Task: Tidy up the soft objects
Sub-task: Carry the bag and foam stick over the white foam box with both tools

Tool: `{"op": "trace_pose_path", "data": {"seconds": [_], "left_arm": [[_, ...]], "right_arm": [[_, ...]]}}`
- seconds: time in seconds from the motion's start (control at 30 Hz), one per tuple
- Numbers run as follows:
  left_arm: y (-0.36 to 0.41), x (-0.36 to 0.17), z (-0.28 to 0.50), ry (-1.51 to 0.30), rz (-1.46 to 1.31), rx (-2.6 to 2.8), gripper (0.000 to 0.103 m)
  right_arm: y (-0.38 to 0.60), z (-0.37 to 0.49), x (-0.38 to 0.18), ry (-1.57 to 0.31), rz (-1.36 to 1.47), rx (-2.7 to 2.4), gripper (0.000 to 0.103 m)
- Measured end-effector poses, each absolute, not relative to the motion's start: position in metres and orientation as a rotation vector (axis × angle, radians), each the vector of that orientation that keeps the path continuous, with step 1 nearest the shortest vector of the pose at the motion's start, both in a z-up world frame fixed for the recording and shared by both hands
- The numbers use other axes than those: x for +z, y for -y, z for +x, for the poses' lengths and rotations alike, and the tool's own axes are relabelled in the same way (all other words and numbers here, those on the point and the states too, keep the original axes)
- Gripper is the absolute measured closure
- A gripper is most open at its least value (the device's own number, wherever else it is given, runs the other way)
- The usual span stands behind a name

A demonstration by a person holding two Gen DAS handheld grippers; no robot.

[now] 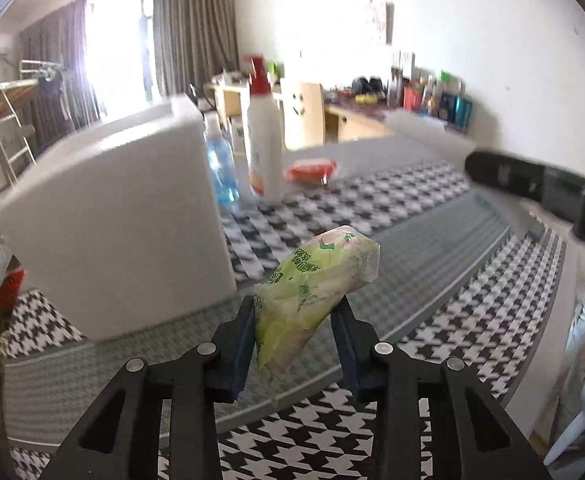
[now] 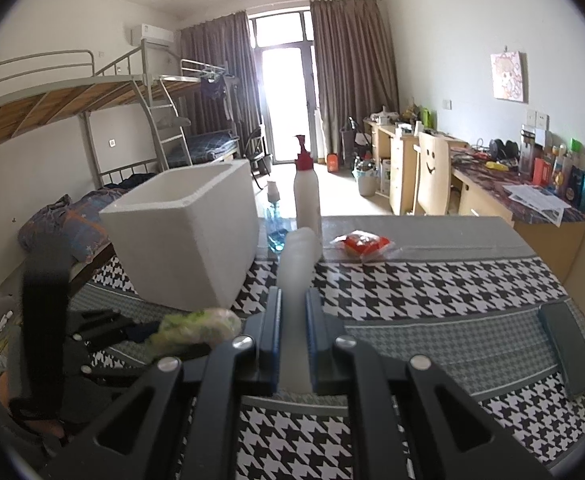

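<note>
A green plastic pack of tissues (image 1: 316, 280) hangs above the houndstooth tablecloth (image 1: 472, 332), and my left gripper (image 1: 296, 320) is shut on its lower half. It shows blurred at the left of the right wrist view as the green pack (image 2: 196, 328). My right gripper (image 2: 292, 312) is shut on a soft, whitish translucent roll (image 2: 298, 264) that sticks out forward past the fingers. The white foam box (image 1: 112, 220) stands open-topped just left of the pack, also seen as the foam box (image 2: 188, 232). A red packet (image 2: 364, 244) lies further back on the table.
A white pump bottle with a red top (image 2: 306, 196) and a blue spray bottle (image 2: 274, 224) stand behind the box. A dark phone (image 2: 568, 352) lies at the right of the table. A bunk bed is to the left, desks and a chair beyond.
</note>
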State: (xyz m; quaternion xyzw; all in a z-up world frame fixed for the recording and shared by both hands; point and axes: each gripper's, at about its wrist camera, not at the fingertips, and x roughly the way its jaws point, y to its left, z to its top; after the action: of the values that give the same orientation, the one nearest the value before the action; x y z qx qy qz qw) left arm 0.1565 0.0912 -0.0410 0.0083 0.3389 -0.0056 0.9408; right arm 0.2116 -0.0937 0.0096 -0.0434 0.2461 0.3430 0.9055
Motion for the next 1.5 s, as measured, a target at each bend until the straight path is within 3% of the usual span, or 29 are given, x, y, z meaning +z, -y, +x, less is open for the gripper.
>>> {"op": "trace_pose_path", "data": {"seconds": [0.53, 1.5], "left_arm": [[-0.114, 0.013, 0.13, -0.554, 0.033, 0.039, 0.064], [-0.138, 0.064, 0.142, -0.418, -0.037, 0.134, 0.064]], "right_arm": [[0.079, 0.21, 0.025, -0.473, -0.092, 0.746, 0.089], [0.046, 0.221, 0.057, -0.433, -0.119, 0.816, 0.089]]}}
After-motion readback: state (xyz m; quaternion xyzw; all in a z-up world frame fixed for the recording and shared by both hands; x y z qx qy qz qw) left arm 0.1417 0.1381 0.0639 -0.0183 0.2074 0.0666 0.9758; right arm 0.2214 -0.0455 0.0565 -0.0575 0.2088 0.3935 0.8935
